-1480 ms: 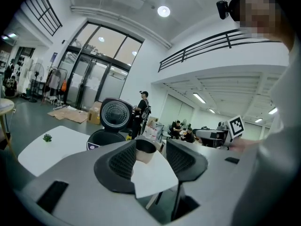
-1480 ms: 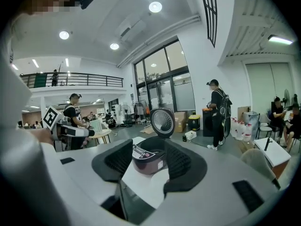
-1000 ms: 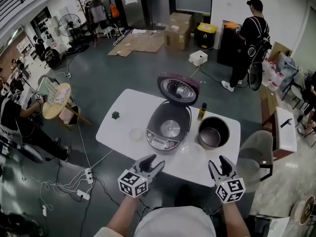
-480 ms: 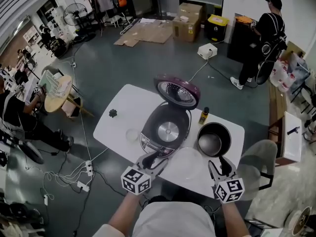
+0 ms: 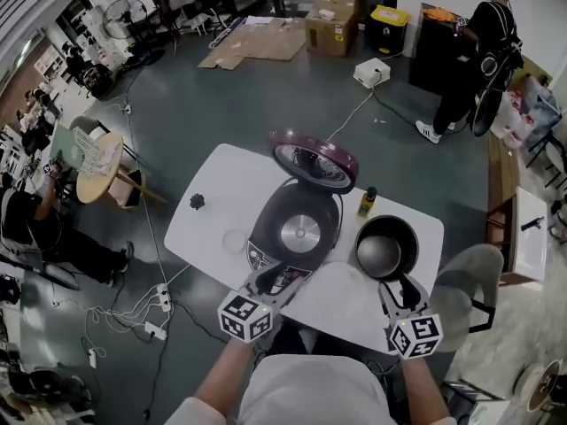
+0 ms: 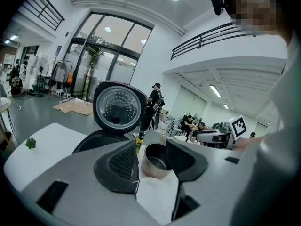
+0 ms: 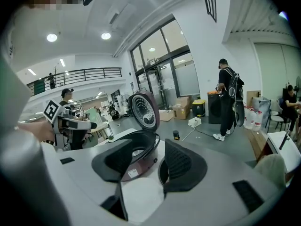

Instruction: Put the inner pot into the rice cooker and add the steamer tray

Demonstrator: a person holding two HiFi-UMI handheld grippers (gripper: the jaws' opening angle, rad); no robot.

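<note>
The maroon rice cooker [image 5: 292, 233] stands open on the white table [image 5: 226, 180], its lid [image 5: 314, 160] raised at the back. The empty metal inner pot [image 5: 386, 246] stands just right of it. A clear round tray [image 5: 235, 240] lies left of the cooker. My left gripper [image 5: 279, 278] is open over the table's near edge, in front of the cooker, and holds nothing. My right gripper [image 5: 398, 290] is open just short of the pot. In the left gripper view the pot [image 6: 155, 161] shows between the open gripper [image 6: 153, 147] jaws. In the right gripper view the cooker [image 7: 136, 157] lies beyond the open gripper [image 7: 146, 147].
A small yellow bottle [image 5: 366, 202] stands behind the pot. A small green object [image 5: 196, 202] lies at the table's left end. A grey chair [image 5: 469, 277] is at the right, cables and a power strip [image 5: 159, 308] on the floor at the left. People stand and sit farther off.
Both grippers have moved forward from below the table edge to the cooker's front and the pot. Both stayed open.
</note>
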